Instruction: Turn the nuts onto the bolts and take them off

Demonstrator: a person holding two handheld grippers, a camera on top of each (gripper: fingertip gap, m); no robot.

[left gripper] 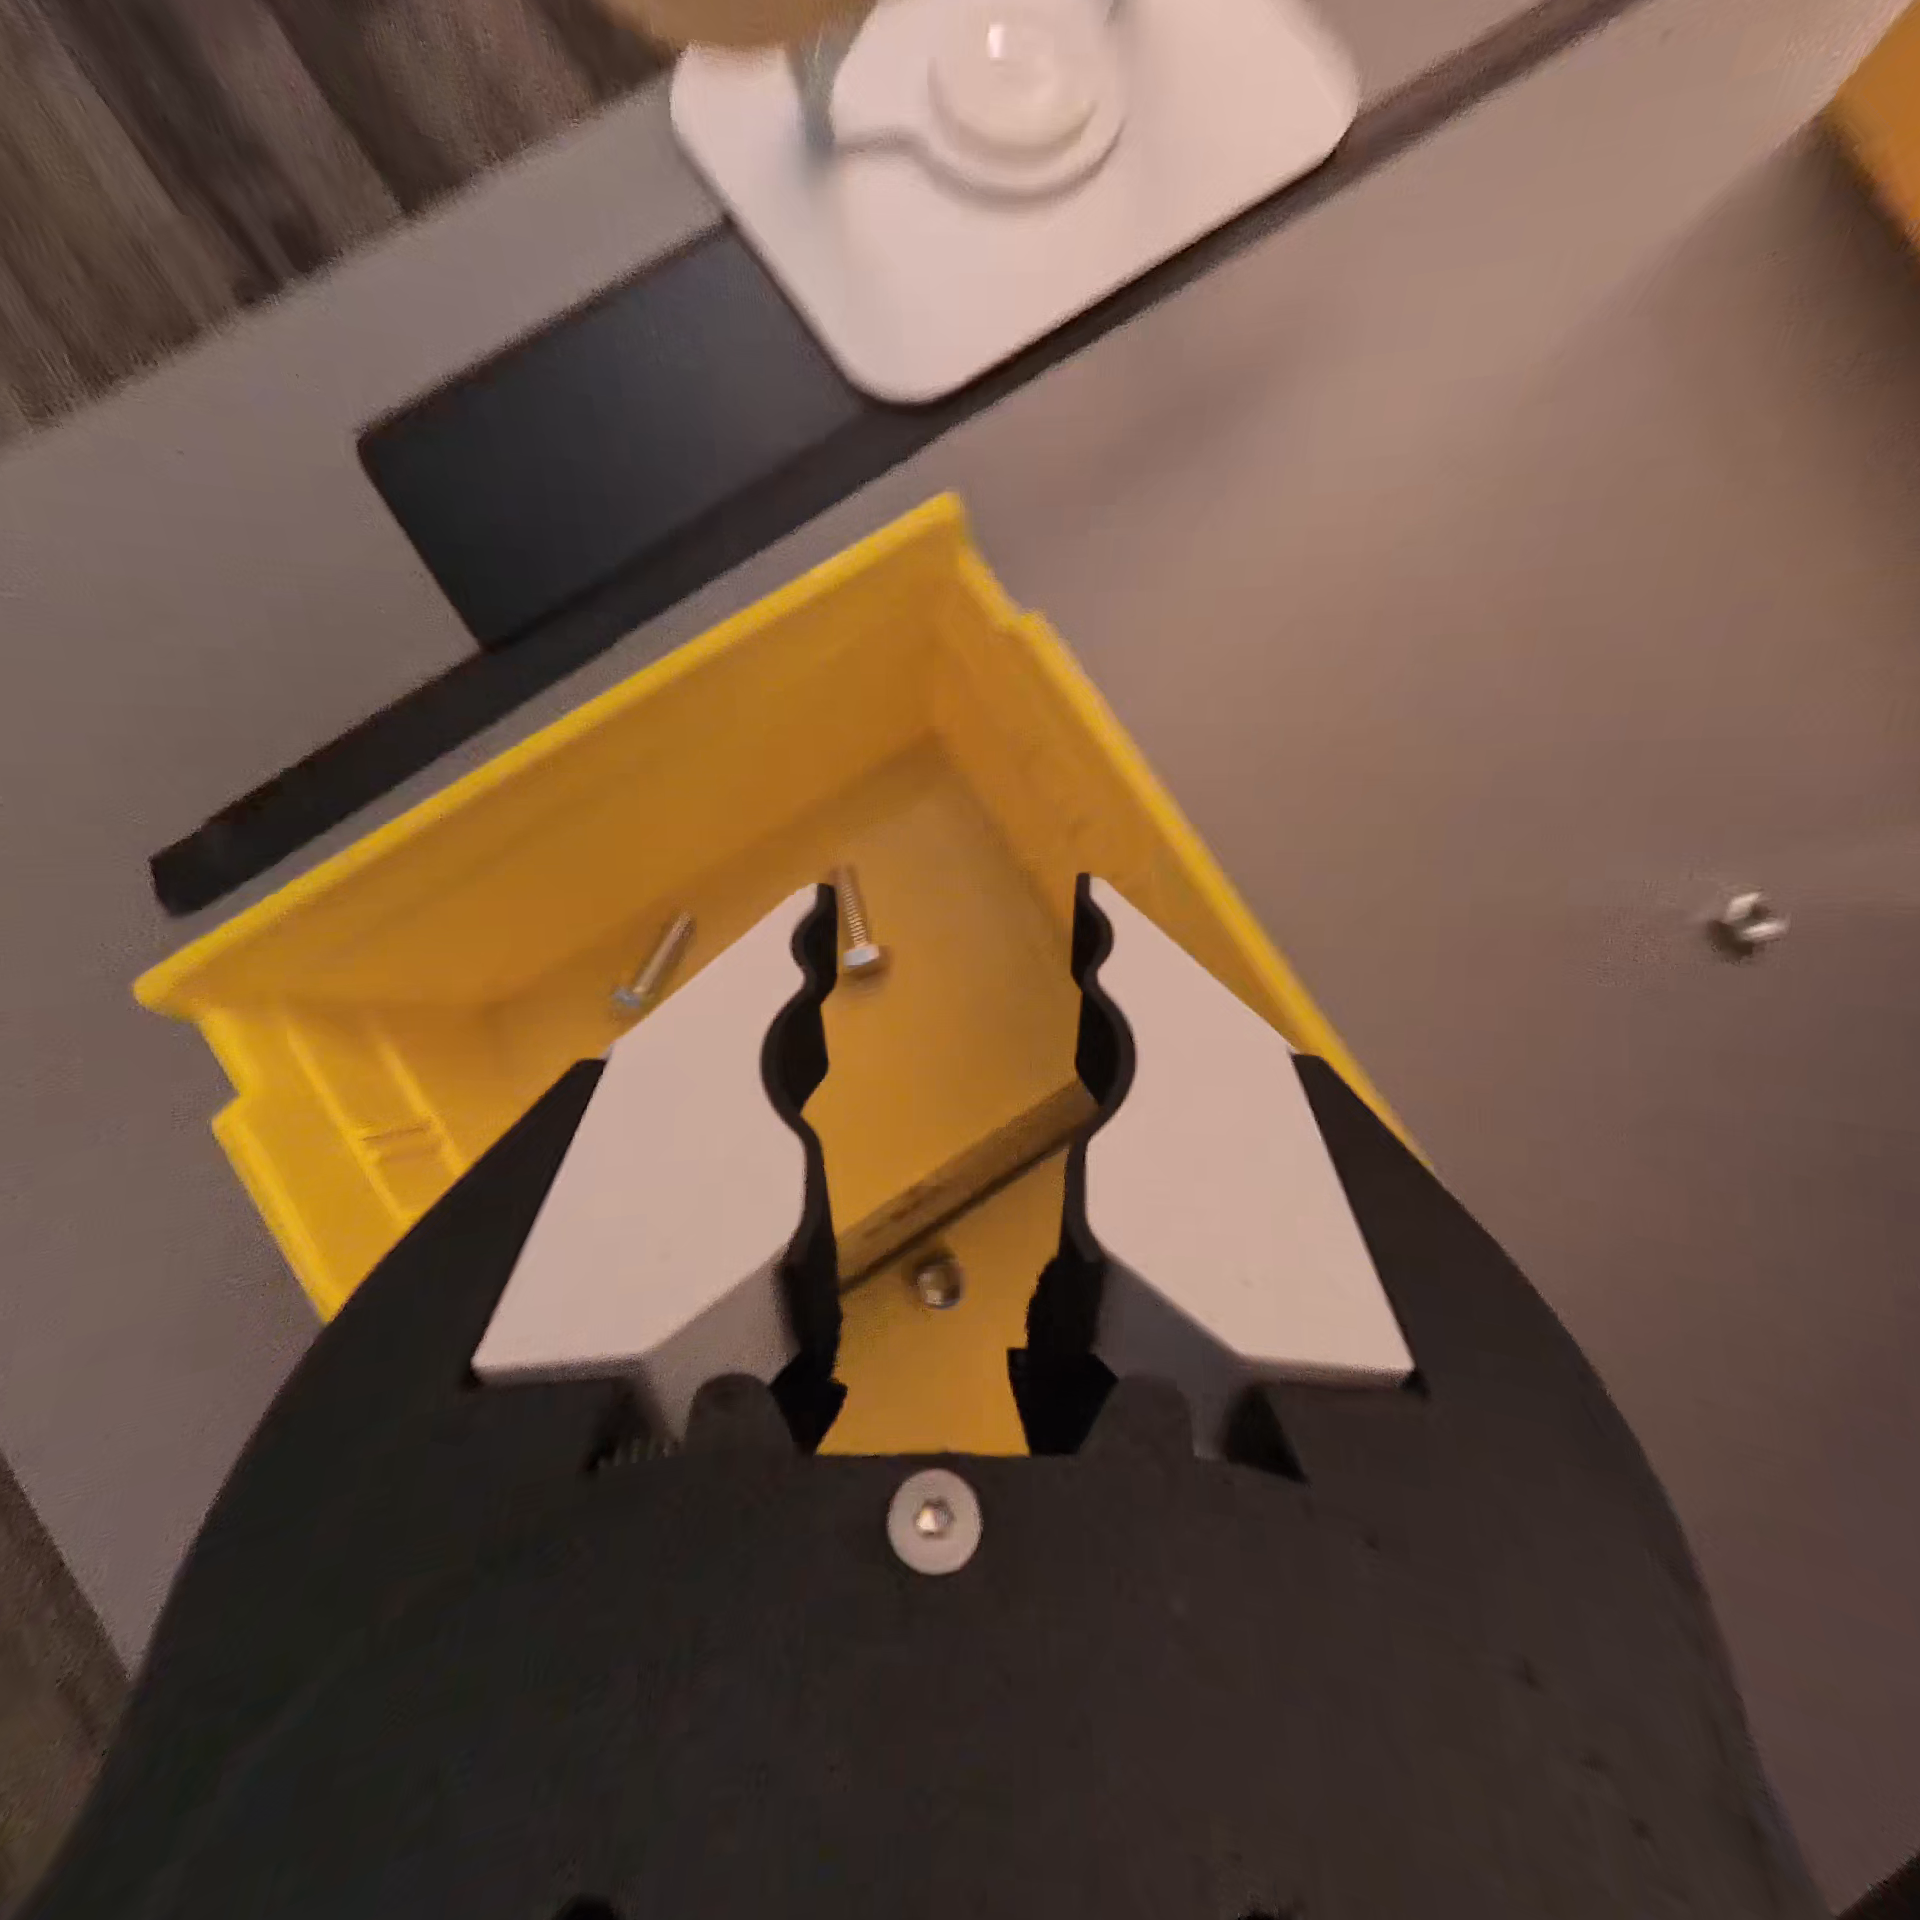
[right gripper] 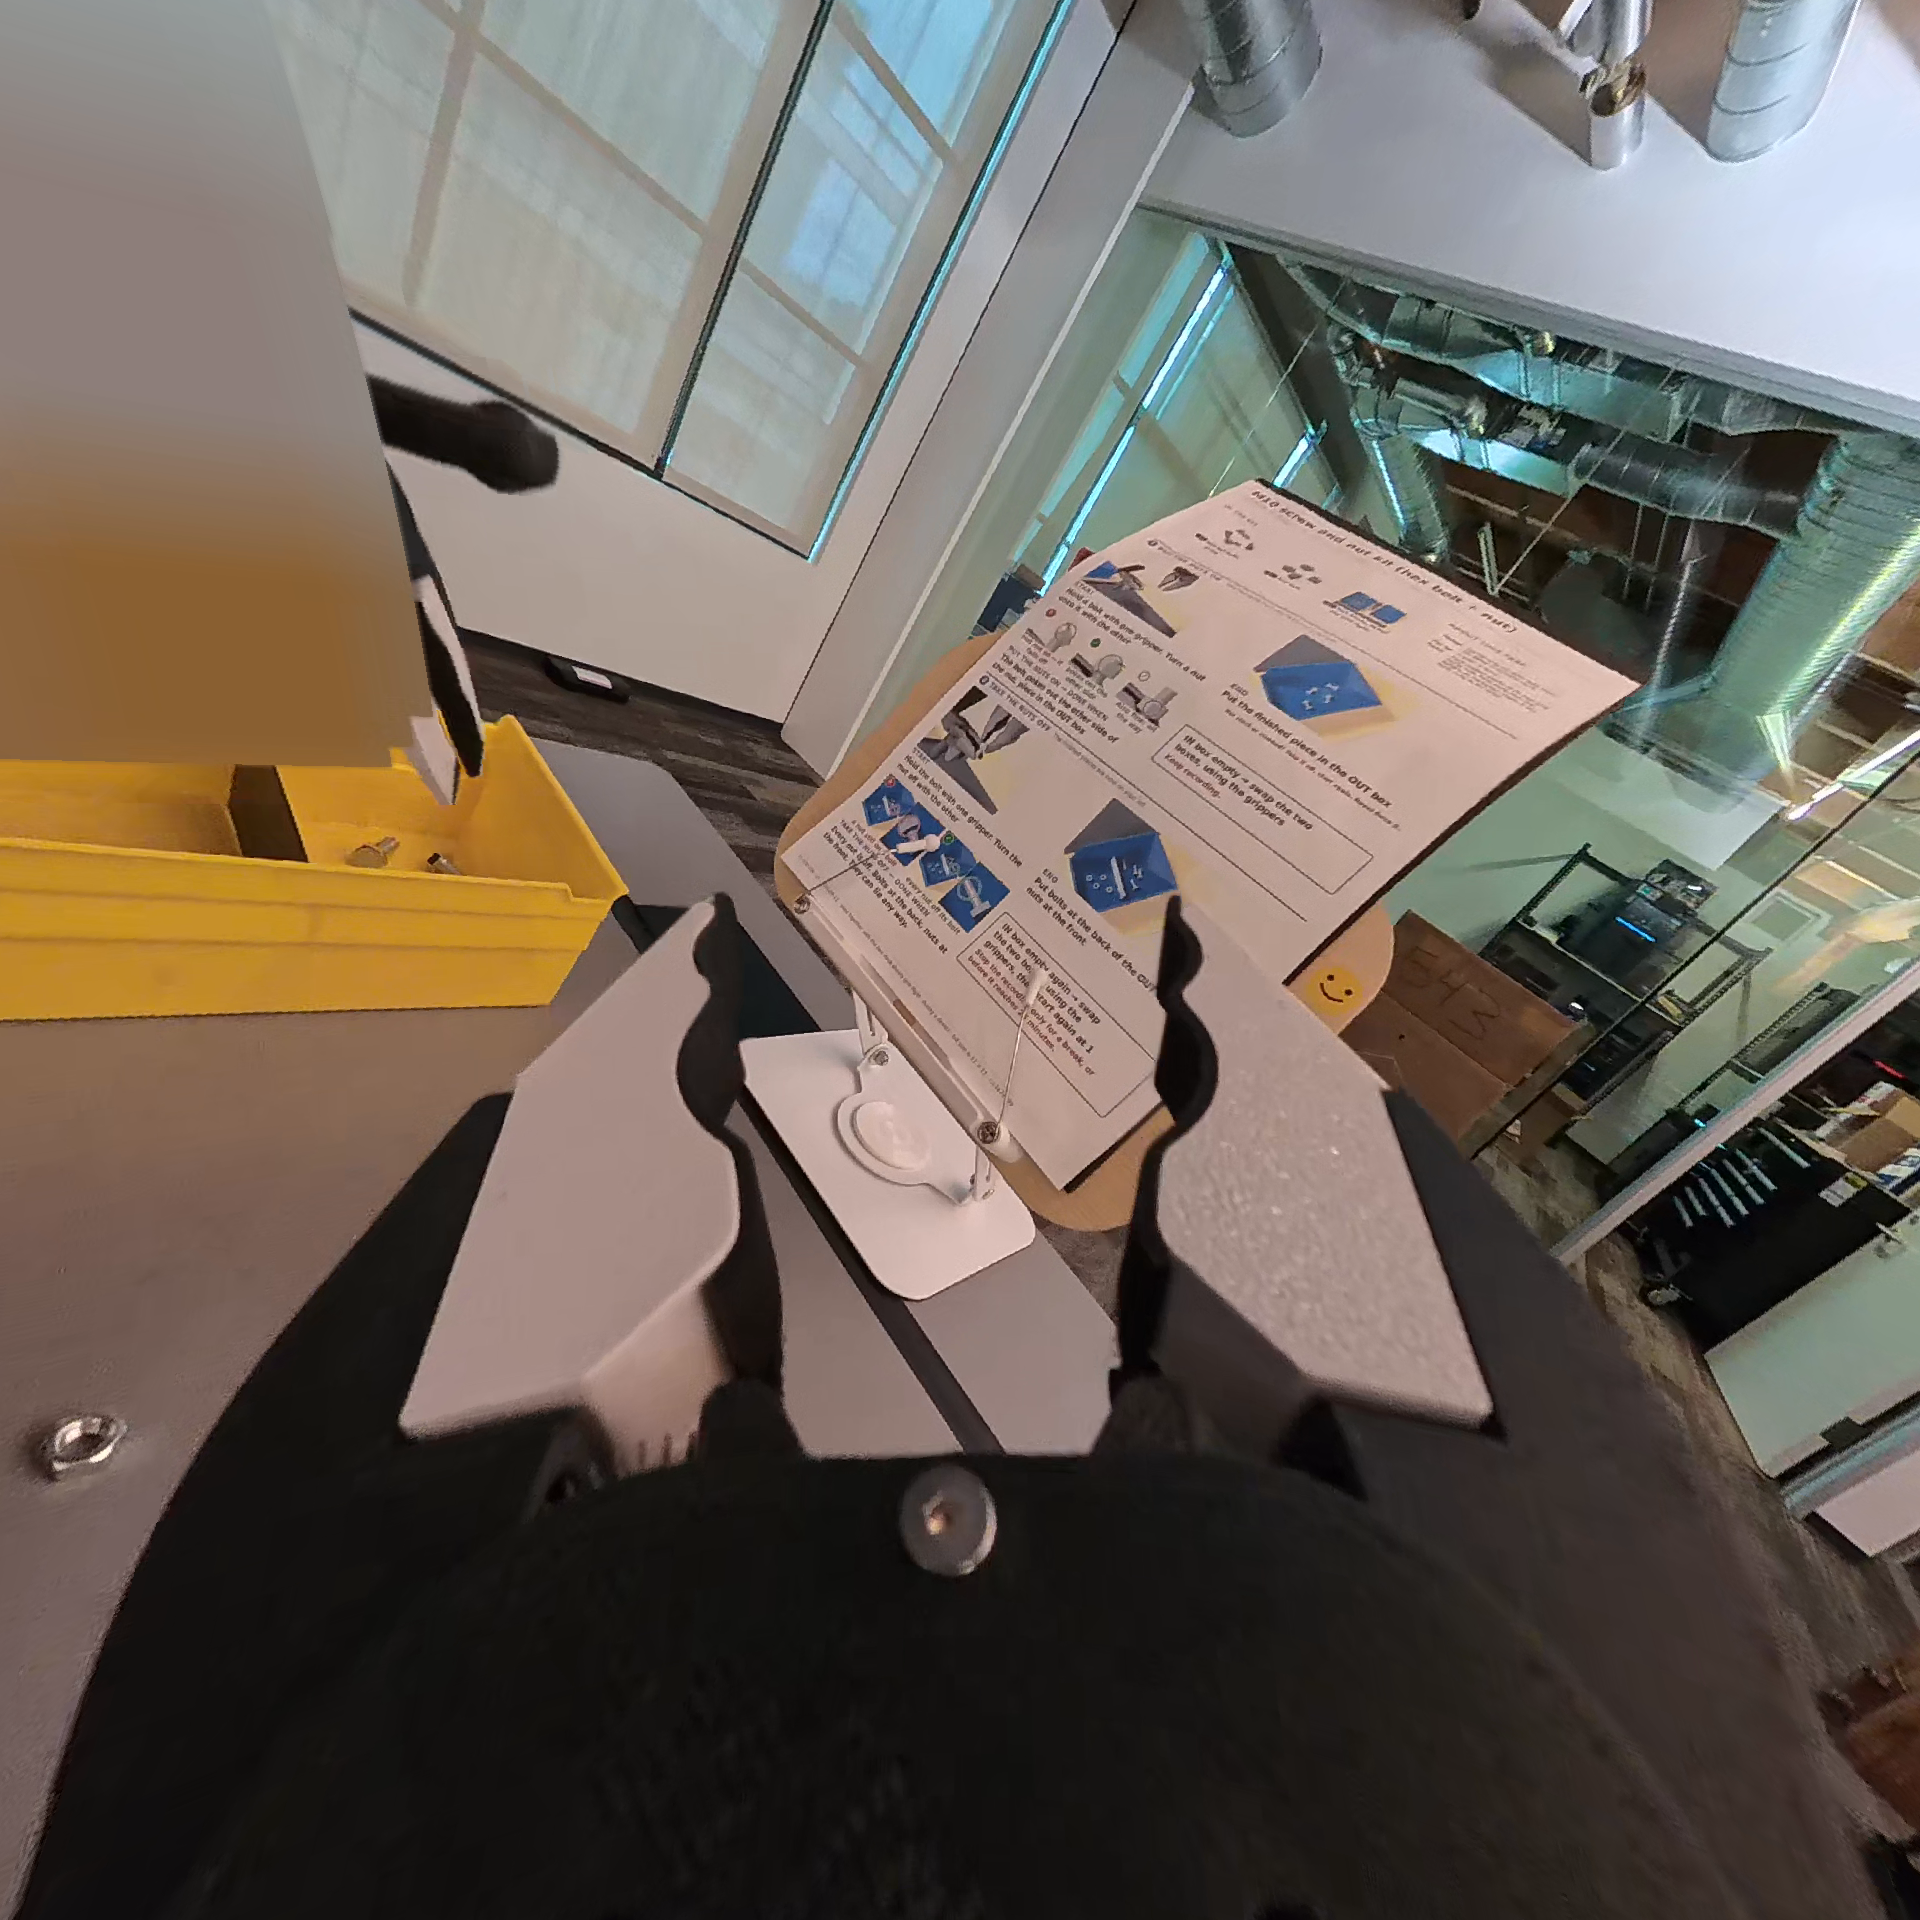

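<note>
A yellow bin [left gripper: 582, 842] sits on the grey table. In its back section lie two silver bolts, one [left gripper: 858, 923] just off my left finger's tip and one [left gripper: 652, 966] further left. A nut [left gripper: 938, 1280] lies in the front section behind a divider. My left gripper [left gripper: 951, 899] hovers open and empty over the bin. A loose nut [left gripper: 1748, 923] lies on the table to the right. In the right wrist view my right gripper [right gripper: 945, 914] is open and empty above the table, the same nut [right gripper: 83, 1442] at its left, the bin [right gripper: 312, 914] beyond.
A white stand [left gripper: 997, 197] holds an instruction sheet [right gripper: 1195, 790] at the table's far edge. A black plate [left gripper: 603, 436] lies behind the bin. Another yellow bin's corner [left gripper: 1881, 135] shows at far right. The left gripper's finger [right gripper: 447, 707] reaches into the bin in the right view. The left gripper's tips are roughly 40 centimeters from the right gripper's. It is some 25 centimeters from my left tips to the loose nut [left gripper: 1748, 923].
</note>
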